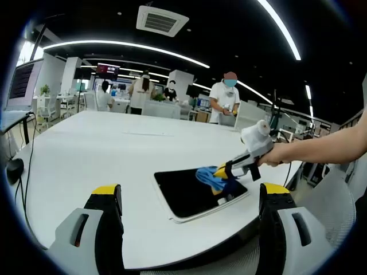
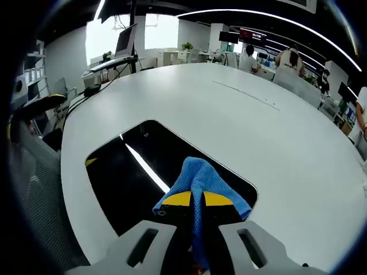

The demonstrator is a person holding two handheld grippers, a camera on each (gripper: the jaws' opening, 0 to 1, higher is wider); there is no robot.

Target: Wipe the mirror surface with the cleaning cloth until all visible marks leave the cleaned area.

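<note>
No readable brand, label or writing anywhere. Mirror (image 2: 143,172): flat, dark, glossy rounded rectangle with thin pale edge, lying on smooth white oval table (image 2: 241,126) near its edge; reflects a bright ceiling strip. Cleaning cloth (image 2: 198,177): blue, nubby microfibre weave, bunched, pressed onto mirror. Right gripper (image 2: 196,200): yellow-tipped jaws clenched on cleaning cloth. Left gripper (image 1: 189,197): jaws wide apart, released, grasping nothing, above table edge, well apart from mirror (image 1: 189,189).

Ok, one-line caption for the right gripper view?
Right gripper shut on the blue cloth, pressing it onto the dark mirror on the white table.
</note>
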